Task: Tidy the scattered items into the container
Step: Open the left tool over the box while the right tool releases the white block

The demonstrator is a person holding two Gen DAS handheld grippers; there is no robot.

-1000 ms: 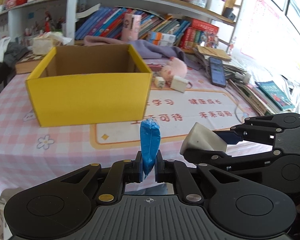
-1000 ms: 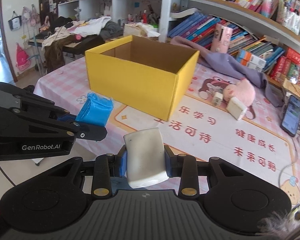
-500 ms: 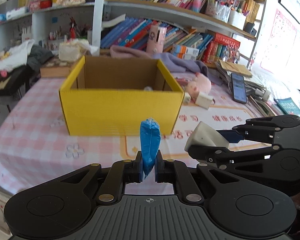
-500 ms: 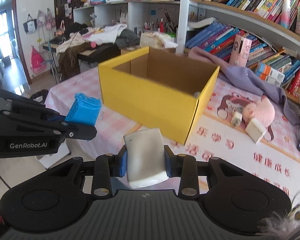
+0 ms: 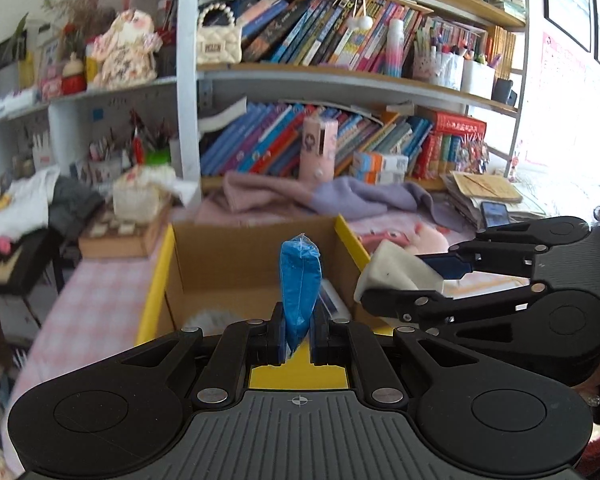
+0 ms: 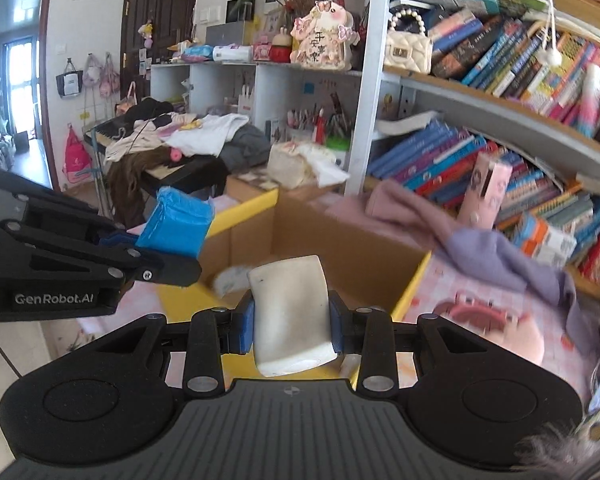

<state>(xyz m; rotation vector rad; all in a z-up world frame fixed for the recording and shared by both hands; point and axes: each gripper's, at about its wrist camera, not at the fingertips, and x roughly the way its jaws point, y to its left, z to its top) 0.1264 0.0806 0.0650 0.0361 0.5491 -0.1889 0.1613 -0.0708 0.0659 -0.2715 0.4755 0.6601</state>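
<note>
the left gripper (image 5: 299,334) has its fingers clamped on a blue plastic-wrapped packet (image 5: 300,286), which stands upright between the pads and sticks up above them, held in the air over the open yellow cardboard box (image 5: 156,280). in the right wrist view the same packet (image 6: 176,222) shows its broad face, pinched at its lower edge and poised over the near left wall of the box (image 6: 410,286). the right gripper (image 6: 291,326) has its fingers clamped on a white rounded block (image 6: 290,314), gripped on both flat sides by blue pads, with its upper end reaching over the box's brown interior. from the left wrist view that block (image 5: 396,276) sits just beside the box's right wall, a little right of the blue packet, the two grippers side by side and close but not touching. inside the box a pale, blurred item (image 6: 230,278) lies on the floor, and another flat pale item (image 5: 332,300) lies near the right wall. the box stands on a worktop covered in a pink checked cloth (image 5: 88,300). a pink plush toy (image 6: 496,330) lies on the worktop to the right of the box, with a purple and pink cloth (image 5: 340,196) draped behind it, in front of the bookshelves (image 5: 340,40).
</note>
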